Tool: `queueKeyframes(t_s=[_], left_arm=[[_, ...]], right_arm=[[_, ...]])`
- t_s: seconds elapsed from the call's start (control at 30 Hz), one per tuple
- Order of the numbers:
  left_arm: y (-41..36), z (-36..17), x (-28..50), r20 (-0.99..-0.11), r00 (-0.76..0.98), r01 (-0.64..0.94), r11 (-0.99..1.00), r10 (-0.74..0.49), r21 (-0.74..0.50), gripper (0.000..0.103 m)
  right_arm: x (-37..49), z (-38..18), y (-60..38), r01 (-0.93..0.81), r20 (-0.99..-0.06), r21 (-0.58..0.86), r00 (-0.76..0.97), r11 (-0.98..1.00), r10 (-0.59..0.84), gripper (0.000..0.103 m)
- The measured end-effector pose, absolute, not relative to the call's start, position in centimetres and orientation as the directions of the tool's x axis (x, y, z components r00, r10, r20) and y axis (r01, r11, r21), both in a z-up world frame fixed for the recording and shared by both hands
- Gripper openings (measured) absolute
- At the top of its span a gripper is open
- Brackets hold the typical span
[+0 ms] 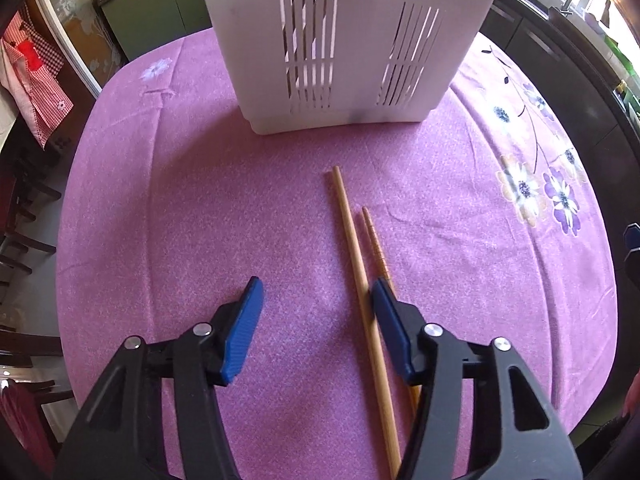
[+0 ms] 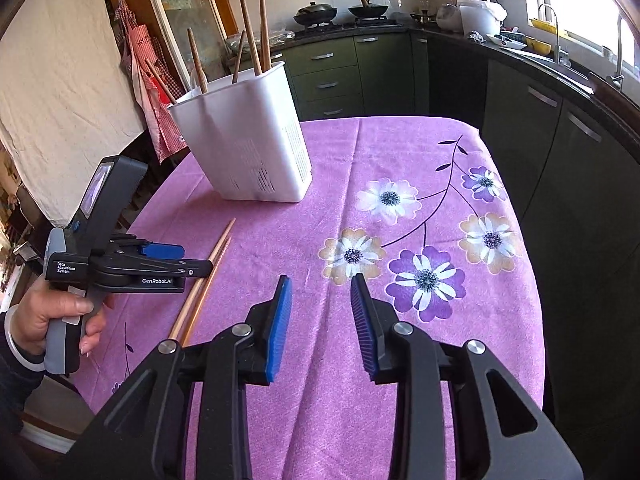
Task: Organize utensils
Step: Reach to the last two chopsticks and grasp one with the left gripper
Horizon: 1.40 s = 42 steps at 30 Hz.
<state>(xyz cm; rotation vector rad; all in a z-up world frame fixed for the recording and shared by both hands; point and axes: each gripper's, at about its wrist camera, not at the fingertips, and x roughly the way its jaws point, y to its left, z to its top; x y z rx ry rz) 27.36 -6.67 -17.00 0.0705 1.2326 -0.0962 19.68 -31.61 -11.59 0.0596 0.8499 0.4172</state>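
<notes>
Two chopsticks lie on the tabletop before the white holder, long axis toward it. Left hand-held gripper released, nearest, straddling one; right hand-held gripper released, well apart.

Worktop under purple floral cloth. On it: white slotted utensil holder at far end, two wooden chopsticks side by side nearer.

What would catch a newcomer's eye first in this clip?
The purple floral tablecloth fills both views. A white slotted utensil holder stands at the table's far-left end, with chopsticks already sticking out of it. Two loose chopsticks lie side by side, the open left gripper over them; the right gripper is open too.
</notes>
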Motion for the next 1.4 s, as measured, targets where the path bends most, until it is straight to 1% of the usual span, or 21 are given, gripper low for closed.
queueKeyframes(t_s=[0.03, 0.1, 0.13, 0.33, 0.43, 0.47, 0.5, 0.53, 0.57, 0.6, 0.8, 1.0, 1.17, 1.23, 1.4], left_arm=[[-6.9, -17.0, 27.4, -0.943, 0.33, 0.115, 0.993, -0.033, 0.006, 0.05], [-7.4, -17.0, 27.5, -0.944, 0.328, 0.122, 0.993, -0.033, 0.007, 0.039], [-7.8, -17.0, 27.8, -0.945, 0.325, 0.126, 0.992, -0.032, 0.01, 0.038], [-9.8, -17.0, 28.9, -0.946, 0.322, 0.131, 0.991, -0.028, 0.015, 0.037], [-10.1, -17.0, 29.0, -0.948, 0.318, 0.137, 0.99, -0.031, 0.014, 0.033], [-10.1, -17.1, 28.8, -0.948, 0.317, 0.137, 0.99, -0.032, 0.013, 0.03], [-10.1, -17.1, 28.8, -0.948, 0.317, 0.14, 0.99, -0.033, 0.013, 0.023], [-10.1, -17.0, 28.7, -0.948, 0.316, 0.143, 0.99, -0.034, 0.012, 0.019], [-10.2, -17.0, 28.6, -0.949, 0.312, 0.144, 0.99, -0.036, 0.01, 0.01], [-10.0, -17.0, 28.5, -0.95, 0.309, 0.145, 0.989, -0.039, 0.007, 0.008], [-8.8, -16.4, 27.5, -0.947, 0.316, 0.146, 0.989, -0.062, -0.017, 0.006], [-7.1, -13.5, 25.8, -0.918, 0.385, 0.146, 0.989, -0.093, -0.039, 0.006], [-5.6, -9.9, 23.5, -0.877, 0.468, 0.153, 0.987, -0.11, -0.043, 0.006], [-5.0, -8.4, 22.4, -0.857, 0.502, 0.155, 0.987, -0.115, -0.042, 0.006], [-3.9, -5.2, 20.1, -0.798, 0.591, 0.149, 0.988, -0.118, -0.035, 0.006]], right_arm=[[19.7, -11.6, -31.6, -0.334, -0.716, 0.217, 0.584, 0.917, 0.382, 0.031], [19.7, -11.6, -31.7, -0.335, -0.715, 0.224, 0.582, 0.915, 0.388, 0.031], [19.8, -11.6, -31.7, -0.336, -0.714, 0.226, 0.581, 0.914, 0.39, 0.031], [19.7, -11.9, -31.6, -0.341, -0.717, 0.234, 0.572, 0.91, 0.399, 0.031], [19.7, -11.9, -31.8, -0.339, -0.717, 0.236, 0.572, 0.911, 0.398, 0.034], [19.7, -11.9, -31.9, -0.337, -0.717, 0.236, 0.573, 0.912, 0.397, 0.034], [19.7, -11.9, -32.0, -0.335, -0.716, 0.236, 0.575, 0.912, 0.396, 0.034], [19.7, -11.8, -32.0, -0.334, -0.716, 0.236, 0.576, 0.913, 0.396, 0.034], [19.6, -11.8, -32.0, -0.335, -0.715, 0.235, 0.576, 0.913, 0.396, 0.034], [19.6, -11.7, -31.9, -0.336, -0.714, 0.235, 0.577, 0.912, 0.396, 0.034], [19.4, -11.2, -31.4, -0.349, -0.711, 0.231, 0.576, 0.908, 0.402, 0.034], [19.2, -10.7, -31.0, -0.353, -0.712, 0.217, 0.58, 0.91, 0.395, 0.034], [19.0, -10.3, -30.1, -0.367, -0.712, 0.203, 0.581, 0.908, 0.394, 0.034], [19.0, -10.1, -29.9, -0.371, -0.711, 0.199, 0.582, 0.907, 0.394, 0.036], [19.0, -10.0, -29.0, -0.383, -0.717, 0.189, 0.576, 0.904, 0.394, 0.036]])
